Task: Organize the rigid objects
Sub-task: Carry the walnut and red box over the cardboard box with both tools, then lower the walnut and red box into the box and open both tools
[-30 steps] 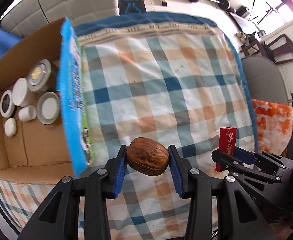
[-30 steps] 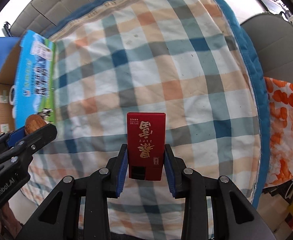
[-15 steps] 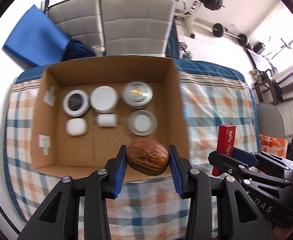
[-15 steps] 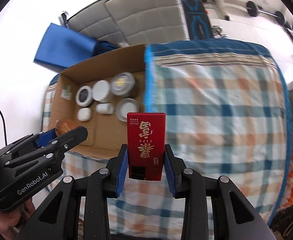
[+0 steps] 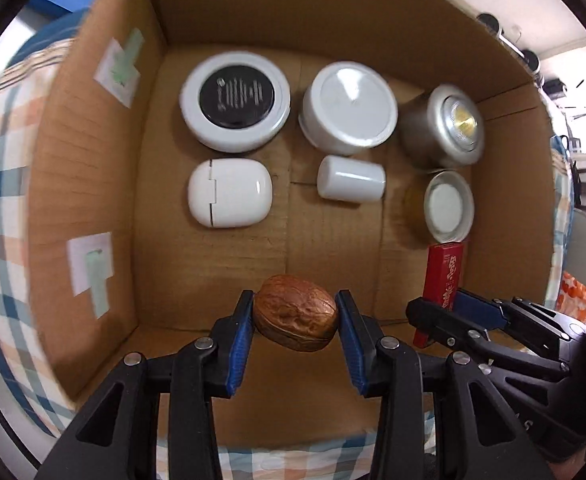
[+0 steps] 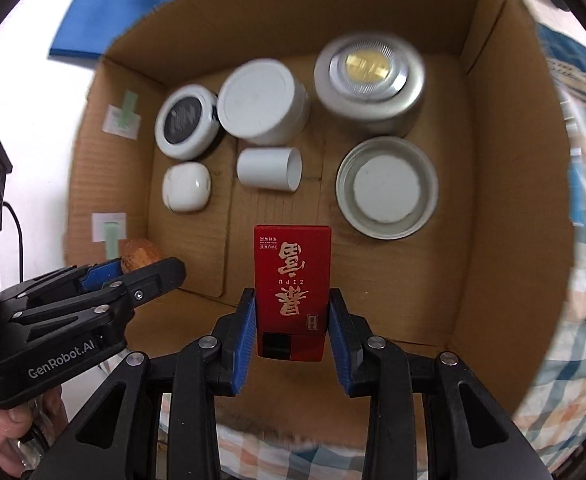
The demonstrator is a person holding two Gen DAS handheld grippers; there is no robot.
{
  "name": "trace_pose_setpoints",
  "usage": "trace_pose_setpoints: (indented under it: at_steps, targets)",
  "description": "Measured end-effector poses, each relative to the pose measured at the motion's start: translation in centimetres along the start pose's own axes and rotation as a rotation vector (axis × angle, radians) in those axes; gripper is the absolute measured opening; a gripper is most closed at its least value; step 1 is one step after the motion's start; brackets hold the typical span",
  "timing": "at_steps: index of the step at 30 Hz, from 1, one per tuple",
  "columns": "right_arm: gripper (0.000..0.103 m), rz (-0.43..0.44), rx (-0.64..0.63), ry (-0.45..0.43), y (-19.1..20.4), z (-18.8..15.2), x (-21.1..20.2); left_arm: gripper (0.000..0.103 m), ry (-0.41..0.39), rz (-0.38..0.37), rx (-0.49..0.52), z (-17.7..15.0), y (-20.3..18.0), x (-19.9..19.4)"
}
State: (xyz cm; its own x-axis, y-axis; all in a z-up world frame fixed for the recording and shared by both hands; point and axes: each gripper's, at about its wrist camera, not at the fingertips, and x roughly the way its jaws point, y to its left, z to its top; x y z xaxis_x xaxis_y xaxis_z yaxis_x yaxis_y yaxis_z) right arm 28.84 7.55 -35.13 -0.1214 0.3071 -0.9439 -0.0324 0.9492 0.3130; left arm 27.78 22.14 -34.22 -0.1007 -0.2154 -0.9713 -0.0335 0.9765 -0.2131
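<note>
My left gripper (image 5: 295, 320) is shut on a brown walnut (image 5: 295, 323) and holds it over the near part of an open cardboard box (image 5: 93, 152). My right gripper (image 6: 291, 322) is shut on a red box with gold lettering (image 6: 291, 280), held upright over the same cardboard box (image 6: 505, 160). The red box also shows in the left wrist view (image 5: 443, 276), and the walnut in the right wrist view (image 6: 140, 253). Each gripper is seen beside the other, left gripper (image 6: 133, 272) on the left, right gripper (image 5: 453, 312) on the right.
In the box lie a white jar with a black lid (image 5: 235, 100), a white jar (image 5: 349, 108), a silver tin with a gold top (image 5: 447, 126), a white earbud case (image 5: 229, 198), a small white cylinder (image 5: 351, 184) and a silver lid (image 5: 449, 205). Checked cloth (image 6: 573, 340) surrounds the box.
Both grippers have swung from over the checked cloth to above the cardboard box and come down close into it. Each still holds its object.
</note>
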Motion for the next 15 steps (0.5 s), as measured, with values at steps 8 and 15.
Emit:
trace_pose_setpoints:
  at_steps: [8,15]
  targets:
    - [0.036,-0.062,0.017,0.069,0.2,1.6,4.2,0.037,0.103,0.004,0.025,2.4,0.0,4.6]
    - [0.036,-0.122,0.036,0.032,0.3,2.5,4.3,0.038,0.087,0.029,0.043,3.8,-1.0,4.9]
